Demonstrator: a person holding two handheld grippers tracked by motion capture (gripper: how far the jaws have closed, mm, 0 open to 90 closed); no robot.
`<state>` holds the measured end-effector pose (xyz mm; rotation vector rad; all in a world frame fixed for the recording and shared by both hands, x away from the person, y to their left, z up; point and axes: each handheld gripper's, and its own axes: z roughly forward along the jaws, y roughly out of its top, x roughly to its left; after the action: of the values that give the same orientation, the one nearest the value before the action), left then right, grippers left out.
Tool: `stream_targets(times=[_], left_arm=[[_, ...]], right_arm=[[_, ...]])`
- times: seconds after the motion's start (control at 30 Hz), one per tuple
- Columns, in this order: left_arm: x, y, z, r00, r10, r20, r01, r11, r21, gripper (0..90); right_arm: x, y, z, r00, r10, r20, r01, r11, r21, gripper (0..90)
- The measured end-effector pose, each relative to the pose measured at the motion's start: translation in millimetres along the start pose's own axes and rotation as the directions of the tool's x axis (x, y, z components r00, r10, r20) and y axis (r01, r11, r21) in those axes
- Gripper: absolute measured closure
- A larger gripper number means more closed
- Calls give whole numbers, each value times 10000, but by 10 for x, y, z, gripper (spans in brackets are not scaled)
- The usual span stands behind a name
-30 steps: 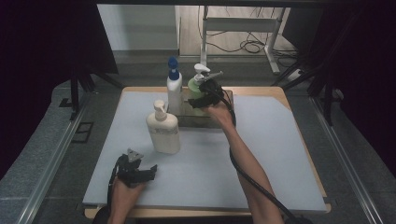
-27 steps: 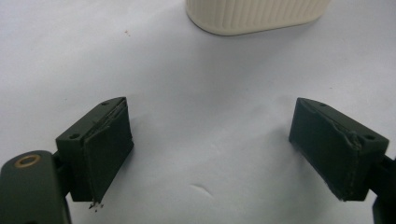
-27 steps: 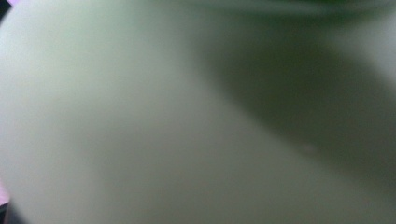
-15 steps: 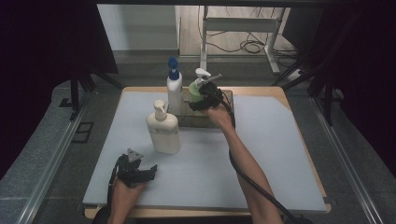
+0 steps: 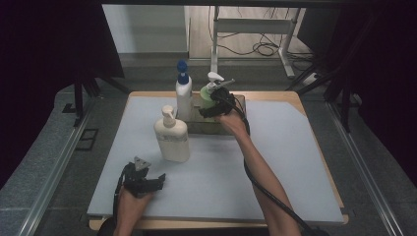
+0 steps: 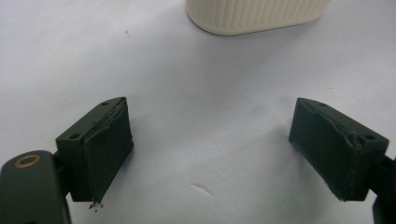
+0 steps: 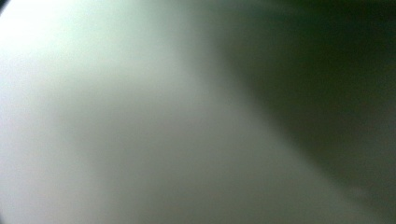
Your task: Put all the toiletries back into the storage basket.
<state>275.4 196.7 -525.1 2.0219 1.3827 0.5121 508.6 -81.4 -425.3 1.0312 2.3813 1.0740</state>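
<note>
Setting the green pump bottle (image 5: pixel 208 97) into the clear bin (image 5: pixel 240 103) at upper centre of the high view, the right gripper (image 5: pixel 212 107) sits against the bottle's body. Its jaws have just been opening around the bottle, but whether the pads press on it I cannot tell. The step looks like a release. Next, the gripper must back off without tipping the bottle. The left gripper (image 6: pixel 210 154) rests spread and empty on the white mat (image 5: pixel 295 162) at lower left.
</note>
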Motion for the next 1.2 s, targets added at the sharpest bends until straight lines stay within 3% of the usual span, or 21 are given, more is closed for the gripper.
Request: stream_targets(times=[0.23, 0.67, 1.03, 1.2], left_arm=[[0, 0, 0, 10000, 3, -3, -3, 10000, -5, 126], [-1, -1, 0, 10000, 7, -9, -7, 10000, -13, 126], [-3, -2, 2, 10000, -11, -2, 11, 10000, -43, 126], [-1, -2, 2, 10000, 3, -9, -3, 10000, -31, 126]], right_arm=[[-3, -50, -55, 10000, -21, -52, 20, 9999, -155, 64], [-62, -222, -289, 9997, -58, -229, 60, 9999, 98, 145], [-133, -395, -448, 9990, -264, -357, 275, 9991, 323, 379], [-199, -460, -491, 9994, -179, -293, 189, 9993, 325, 546]])
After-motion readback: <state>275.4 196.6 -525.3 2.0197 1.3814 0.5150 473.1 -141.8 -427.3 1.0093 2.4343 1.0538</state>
